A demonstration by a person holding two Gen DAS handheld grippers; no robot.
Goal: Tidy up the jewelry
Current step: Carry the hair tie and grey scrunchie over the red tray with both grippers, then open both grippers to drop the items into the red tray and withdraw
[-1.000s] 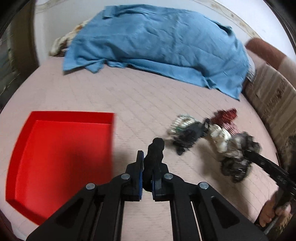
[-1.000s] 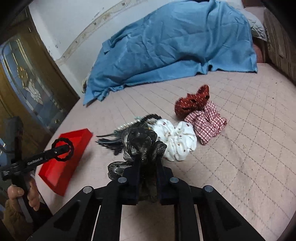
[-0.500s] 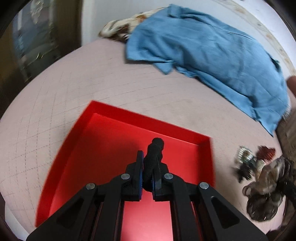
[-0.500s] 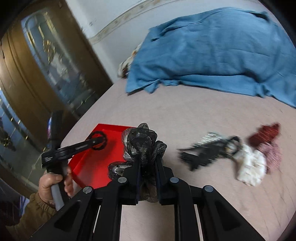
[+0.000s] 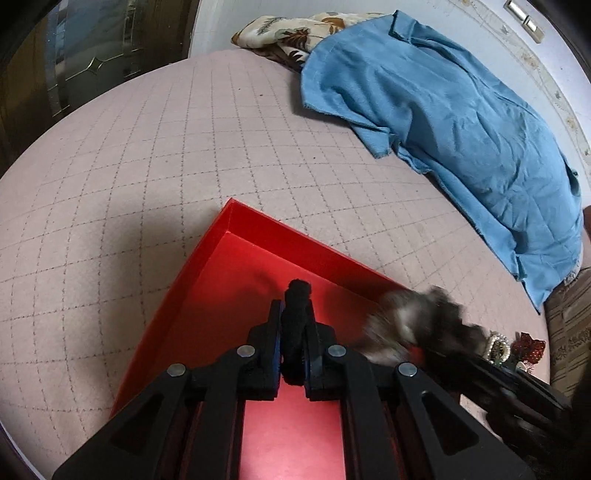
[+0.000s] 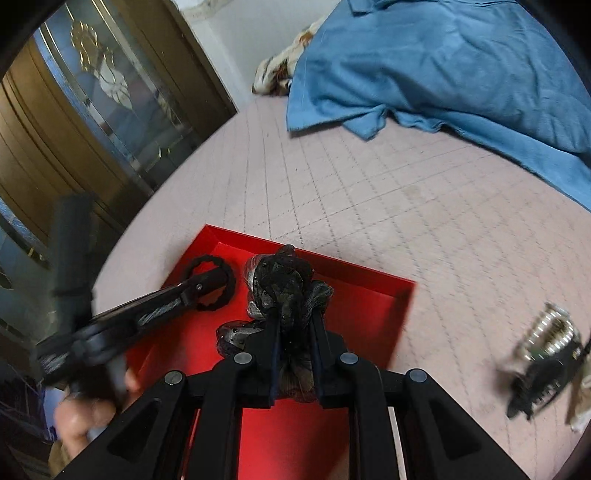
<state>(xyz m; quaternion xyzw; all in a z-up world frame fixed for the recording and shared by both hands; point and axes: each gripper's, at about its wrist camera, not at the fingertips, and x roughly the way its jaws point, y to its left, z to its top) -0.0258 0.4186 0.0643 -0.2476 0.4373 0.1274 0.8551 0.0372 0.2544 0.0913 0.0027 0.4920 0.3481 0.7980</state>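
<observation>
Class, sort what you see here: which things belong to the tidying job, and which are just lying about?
Part of the job:
- red tray
- black hair tie in the left gripper
- dark lace scrunchie in the right gripper
- beaded hair clip on the bed

Just lying about:
- blue sheet
- patterned cloth
- pink bedcover

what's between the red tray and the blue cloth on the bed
Nothing: in both wrist views only bare pink quilted bedcover lies between the shallow red tray and the crumpled blue cloth.
</observation>
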